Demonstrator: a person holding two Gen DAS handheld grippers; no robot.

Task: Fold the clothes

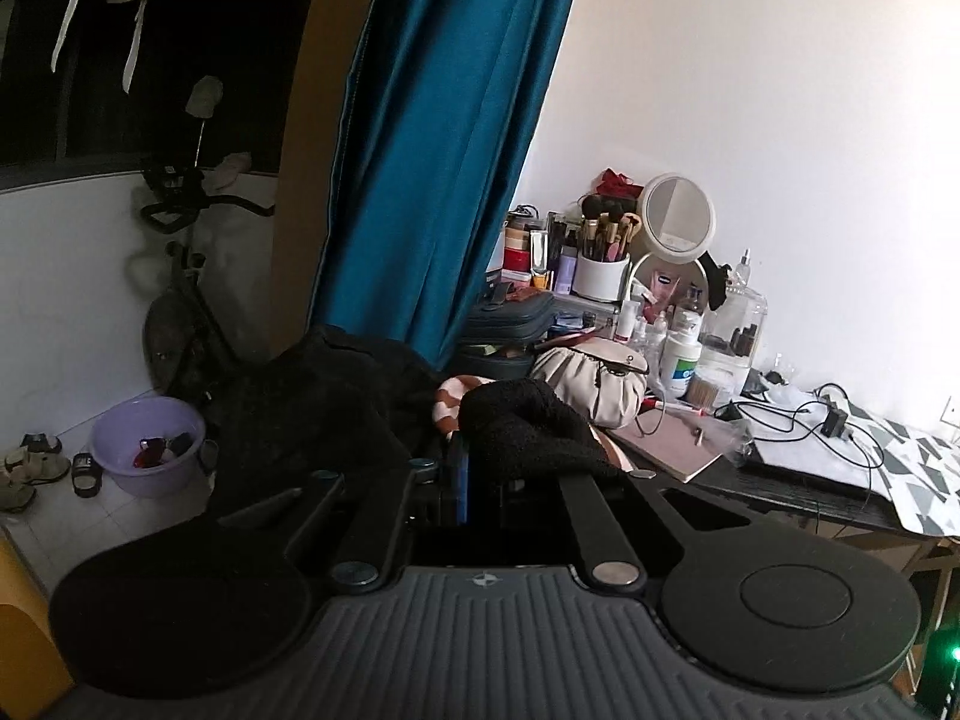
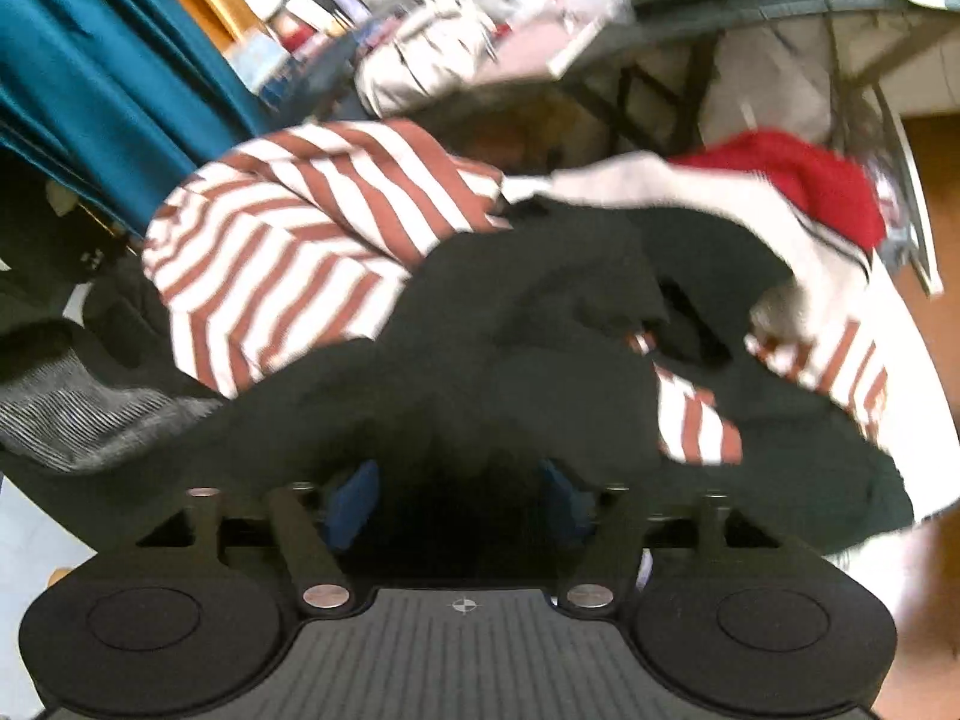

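In the left wrist view my left gripper [image 1: 474, 468] is shut on a black fuzzy garment [image 1: 528, 426] that drapes over its fingers; more of this black cloth hangs to the left [image 1: 312, 414]. A bit of a striped garment [image 1: 449, 402] shows behind it. In the right wrist view my right gripper [image 2: 462, 492] stands open, its blue pads [image 2: 354, 498] apart, with the black garment [image 2: 510, 330] lying over the gap. A red-and-white striped shirt [image 2: 288, 240], a white piece [image 2: 636, 186] and a red piece [image 2: 798, 180] lie in the pile beyond. The view is blurred.
A cluttered dressing table [image 1: 792, 492] with a round mirror [image 1: 677, 213], brushes, bottles, a cream bag [image 1: 594, 381] and cables stands on the right. A teal curtain [image 1: 444, 150] hangs in the middle. A purple basin [image 1: 150, 444], shoes and an exercise bike [image 1: 180, 312] are on the left.
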